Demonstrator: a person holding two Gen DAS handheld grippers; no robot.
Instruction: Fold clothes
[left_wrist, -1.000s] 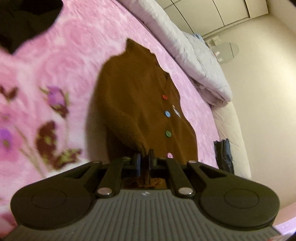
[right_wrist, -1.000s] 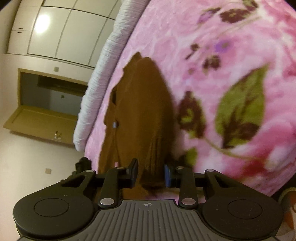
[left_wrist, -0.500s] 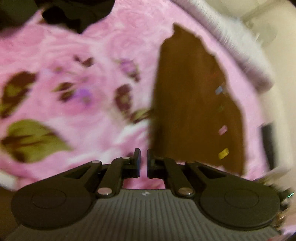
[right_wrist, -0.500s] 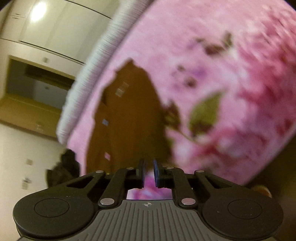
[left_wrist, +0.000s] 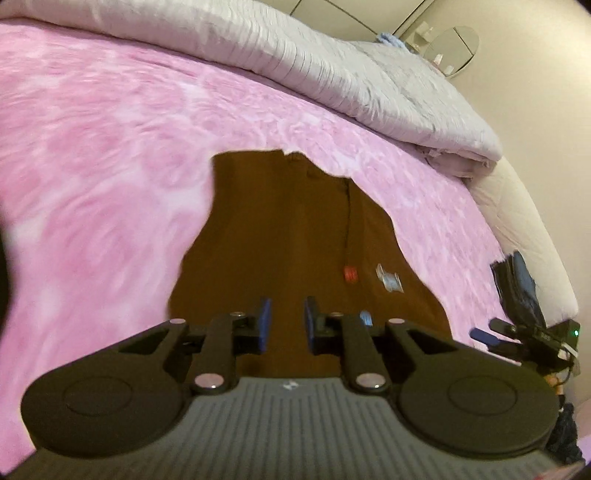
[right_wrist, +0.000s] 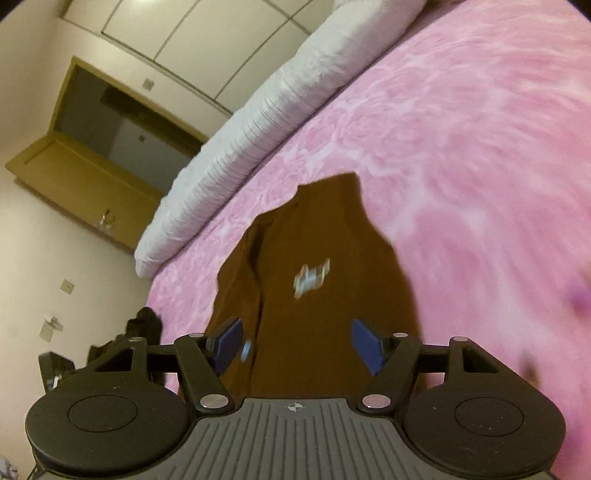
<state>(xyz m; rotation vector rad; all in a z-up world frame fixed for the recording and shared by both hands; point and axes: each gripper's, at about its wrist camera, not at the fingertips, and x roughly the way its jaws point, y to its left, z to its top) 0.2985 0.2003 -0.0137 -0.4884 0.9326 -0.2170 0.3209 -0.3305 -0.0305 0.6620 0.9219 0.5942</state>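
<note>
Both grippers released; brown cardigan (left_wrist: 288, 236) buttons blurred (hem hidden).

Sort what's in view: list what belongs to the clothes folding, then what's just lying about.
Belongs to the job:
brown cardigan
left gripper, jaws opening, nothing between them
right gripper, jaws opening, nothing between them

Just lying about:
pink blanket
rolled grey duvet

A: What covered the bed (left_wrist: 524, 206)?
B: A pink blanket (left_wrist: 110, 155) with a rose pattern lay across it.
A: And on the blanket?
B: A brown cardigan (left_wrist: 280, 236) lay flat, its coloured buttons up. A pale quilt (left_wrist: 295, 48) sat bunched along the far edge, touching the blanket.
</note>
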